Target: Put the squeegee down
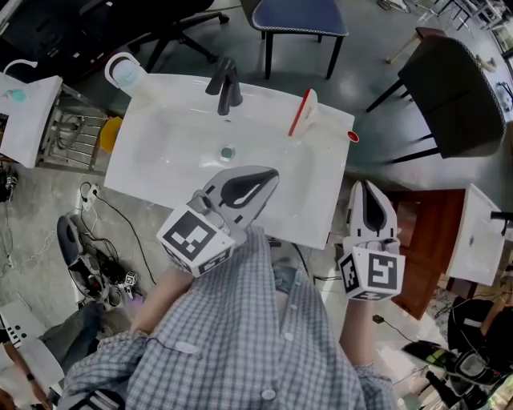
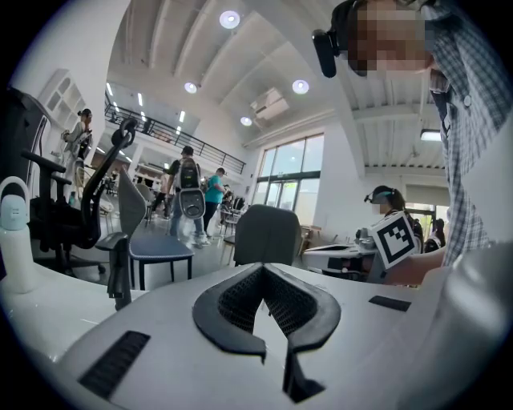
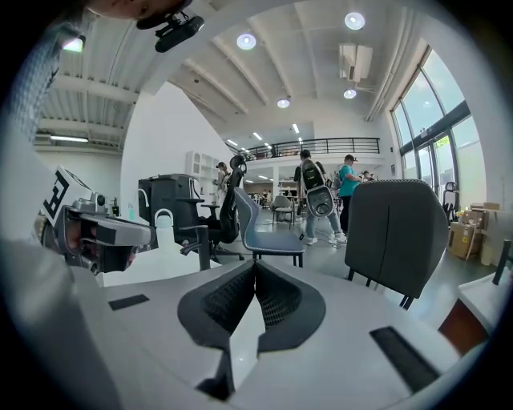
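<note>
The squeegee (image 1: 303, 112), red with a white part, rests tilted on the back right rim of the white sink (image 1: 160, 172), free of both grippers. My left gripper (image 1: 271, 174) hangs over the sink's front part, shut and empty; in the left gripper view its jaws (image 2: 260, 269) meet at the tips with nothing between them. My right gripper (image 1: 365, 186) is off the sink's right front corner, also shut and empty, and in the right gripper view the jaws (image 3: 255, 264) are pressed together. The squeegee does not show in either gripper view.
A dark faucet (image 1: 225, 86) stands at the sink's back middle, a white bottle (image 1: 124, 72) at its back left corner. A small red item (image 1: 353, 136) sits at the right rim. A blue chair (image 1: 298, 20) and a dark chair (image 1: 453, 96) stand behind. Cables (image 1: 92, 256) lie on the floor at left.
</note>
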`<act>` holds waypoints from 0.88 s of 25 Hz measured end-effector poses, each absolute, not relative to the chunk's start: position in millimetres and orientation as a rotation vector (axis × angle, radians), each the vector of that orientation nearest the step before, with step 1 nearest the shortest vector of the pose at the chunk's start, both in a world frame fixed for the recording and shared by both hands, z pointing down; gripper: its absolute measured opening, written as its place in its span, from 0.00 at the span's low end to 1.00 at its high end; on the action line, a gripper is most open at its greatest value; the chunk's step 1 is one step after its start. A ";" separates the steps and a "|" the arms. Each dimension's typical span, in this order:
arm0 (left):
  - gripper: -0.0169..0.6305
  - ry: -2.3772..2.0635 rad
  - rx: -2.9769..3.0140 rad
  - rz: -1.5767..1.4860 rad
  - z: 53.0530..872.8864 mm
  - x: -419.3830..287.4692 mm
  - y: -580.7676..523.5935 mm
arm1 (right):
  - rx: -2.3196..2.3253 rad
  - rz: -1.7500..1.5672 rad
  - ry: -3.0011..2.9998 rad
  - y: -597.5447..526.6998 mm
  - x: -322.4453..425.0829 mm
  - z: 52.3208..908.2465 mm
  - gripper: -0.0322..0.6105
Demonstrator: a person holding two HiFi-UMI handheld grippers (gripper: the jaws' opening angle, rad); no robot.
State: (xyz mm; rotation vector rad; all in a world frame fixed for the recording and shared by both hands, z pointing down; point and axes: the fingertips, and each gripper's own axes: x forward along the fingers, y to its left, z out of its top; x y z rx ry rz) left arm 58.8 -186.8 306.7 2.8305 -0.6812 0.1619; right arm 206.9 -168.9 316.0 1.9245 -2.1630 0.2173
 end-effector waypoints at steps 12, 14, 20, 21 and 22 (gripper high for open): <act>0.04 -0.684 2.833 0.167 307.9 60.4 -184.6 | 1.900 0.174 -2.174 -170.0 199.1 313.6 0.06; 0.04 -0.684 2.833 0.166 308.2 60.5 -184.2 | 1.900 0.176 -2.173 -169.7 198.7 314.0 0.06; 0.04 -0.684 2.831 0.170 308.7 61.0 -184.5 | 1.891 0.175 -2.178 -171.4 197.5 312.8 0.06; 0.04 -0.683 2.831 0.170 308.8 61.3 -184.6 | 1.894 0.181 -2.174 -171.1 198.1 313.3 0.06; 0.04 -0.681 2.831 0.170 308.8 61.5 -184.6 | 1.898 0.188 -2.170 -170.6 198.8 314.2 0.06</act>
